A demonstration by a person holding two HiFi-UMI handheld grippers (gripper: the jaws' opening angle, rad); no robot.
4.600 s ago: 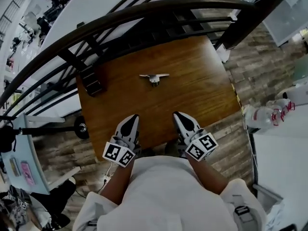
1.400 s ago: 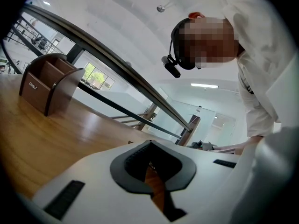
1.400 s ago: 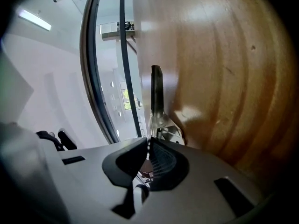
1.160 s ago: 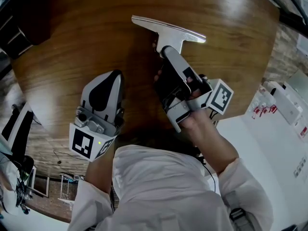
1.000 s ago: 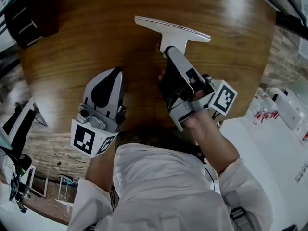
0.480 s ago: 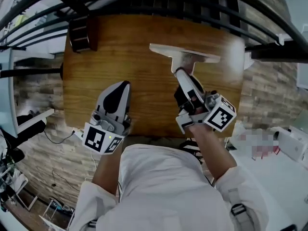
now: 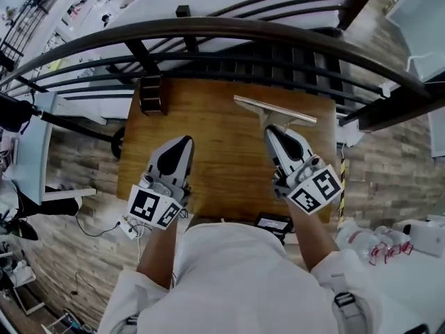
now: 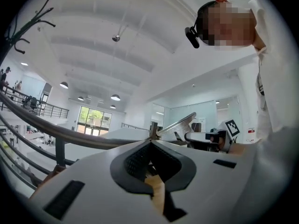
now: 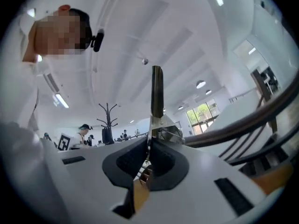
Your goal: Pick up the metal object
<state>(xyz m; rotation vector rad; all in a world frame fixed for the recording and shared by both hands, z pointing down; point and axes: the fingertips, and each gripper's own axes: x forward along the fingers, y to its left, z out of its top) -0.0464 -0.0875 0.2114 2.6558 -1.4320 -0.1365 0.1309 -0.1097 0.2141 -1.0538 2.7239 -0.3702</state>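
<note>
The silvery T-shaped metal piece [image 7: 274, 110] is held aloft at far right, its stem pinched in the right gripper [image 7: 277, 132]

- In the head view, the stem of the metal object [image 7: 274, 110] is being covered by the shut jaws of the right gripper [image 7: 276, 132], which are being pressed on it.
- The near edge of the table [image 7: 215, 158] is being hidden by the person's torso [image 7: 236, 277].
- The dark block [image 7: 151, 96] at the table's far left corner is being crossed by the railing [image 7: 229, 30]; its kind cannot be told.
- A dark device [image 7: 272, 223] near the table is being partly covered by the torso.
- In the right gripper view, the people [image 9: 85, 133] far off are being shown too small to be told apart.
</note>
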